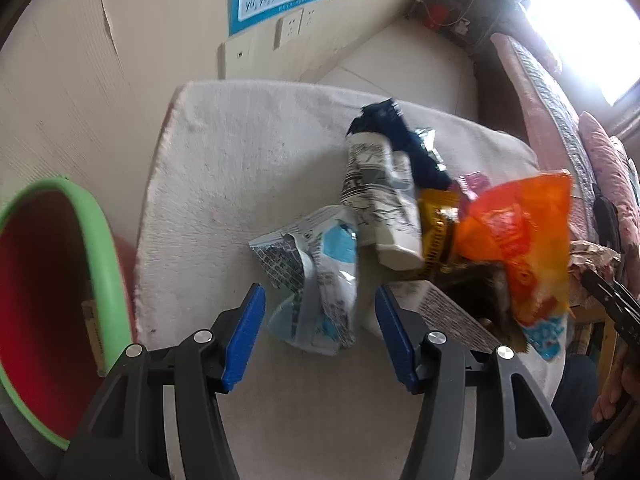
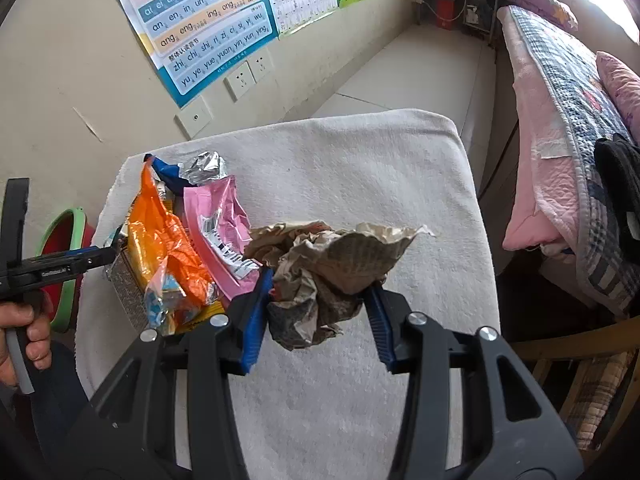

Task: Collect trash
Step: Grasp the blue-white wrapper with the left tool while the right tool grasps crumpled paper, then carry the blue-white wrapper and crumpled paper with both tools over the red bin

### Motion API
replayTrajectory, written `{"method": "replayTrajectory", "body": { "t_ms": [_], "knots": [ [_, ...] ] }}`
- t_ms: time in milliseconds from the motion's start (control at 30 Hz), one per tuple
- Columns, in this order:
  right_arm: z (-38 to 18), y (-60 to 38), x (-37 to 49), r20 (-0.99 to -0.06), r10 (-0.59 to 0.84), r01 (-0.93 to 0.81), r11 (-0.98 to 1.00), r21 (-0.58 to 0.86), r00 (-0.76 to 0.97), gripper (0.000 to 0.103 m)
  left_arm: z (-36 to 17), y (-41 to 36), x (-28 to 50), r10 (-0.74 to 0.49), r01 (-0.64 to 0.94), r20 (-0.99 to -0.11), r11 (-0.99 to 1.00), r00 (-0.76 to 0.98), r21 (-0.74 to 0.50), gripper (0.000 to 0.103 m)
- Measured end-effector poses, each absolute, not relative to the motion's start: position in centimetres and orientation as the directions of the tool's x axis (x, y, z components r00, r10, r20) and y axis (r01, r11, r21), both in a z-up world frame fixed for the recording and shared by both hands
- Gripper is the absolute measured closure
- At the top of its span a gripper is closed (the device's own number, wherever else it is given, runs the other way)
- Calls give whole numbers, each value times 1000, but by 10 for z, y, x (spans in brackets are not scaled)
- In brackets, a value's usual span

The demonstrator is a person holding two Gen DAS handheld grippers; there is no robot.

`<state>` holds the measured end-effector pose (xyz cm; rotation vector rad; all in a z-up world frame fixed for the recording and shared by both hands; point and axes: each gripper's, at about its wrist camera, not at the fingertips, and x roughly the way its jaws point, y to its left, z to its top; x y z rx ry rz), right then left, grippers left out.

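A pile of wrappers lies on a white towel-covered table [image 1: 224, 184]. In the left wrist view my left gripper [image 1: 318, 304] is open, its blue pads on either side of a crumpled white-and-blue wrapper [image 1: 316, 276]. Behind it lie a white printed carton [image 1: 380, 200], a dark blue wrapper [image 1: 404, 140] and an orange bag [image 1: 516, 240]. In the right wrist view my right gripper [image 2: 320, 292] is shut on a crumpled brown paper wad [image 2: 324, 268], held over the towel [image 2: 360, 168]. The orange bag [image 2: 164, 240] and a pink wrapper [image 2: 220, 220] lie to its left.
A red bin with a green rim [image 1: 52, 292] stands left of the table, below its edge; it also shows in the right wrist view [image 2: 64, 248]. A bed with pink and plaid quilts [image 2: 560, 152] is on the right. A wall with posters is behind.
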<state>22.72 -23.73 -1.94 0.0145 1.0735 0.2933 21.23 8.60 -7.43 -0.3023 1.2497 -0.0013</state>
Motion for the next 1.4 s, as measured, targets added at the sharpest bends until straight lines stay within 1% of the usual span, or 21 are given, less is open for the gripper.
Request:
{"method": "replayTrajectory", "body": {
  "t_ms": [100,133,167,233,400,900,1233,1400],
  "knots": [
    [-23,-235,230,-867,242,-231,961,153,434,59,-86,89,216,-184,-177,-935,953,304,-245,52],
    [-25,-234,231,-869,242,-232,961,153,431,59,-89,90,217,-185,-179,-936,952,301,-246,56],
    [-26,-234,231,-870,243,-233,960,153,428,59,-92,90,218,-192,-180,-936,951,295,-252,64],
    [-27,-231,231,-872,244,-238,959,153,423,59,-95,91,218,-197,-184,-935,948,294,-258,72],
    [-26,-226,229,-871,250,-251,956,152,423,59,-89,91,212,-195,-171,-928,951,318,-259,80],
    [17,-214,202,-822,281,-288,946,150,495,59,-12,81,163,-137,-97,-889,975,438,-198,80],
    [55,-187,184,-775,334,-359,921,149,537,59,35,86,119,-117,-103,-842,974,527,-200,80],
    [65,-163,176,-762,367,-407,901,149,534,59,49,102,102,-98,-124,-824,972,558,-200,80]
  ]
}}
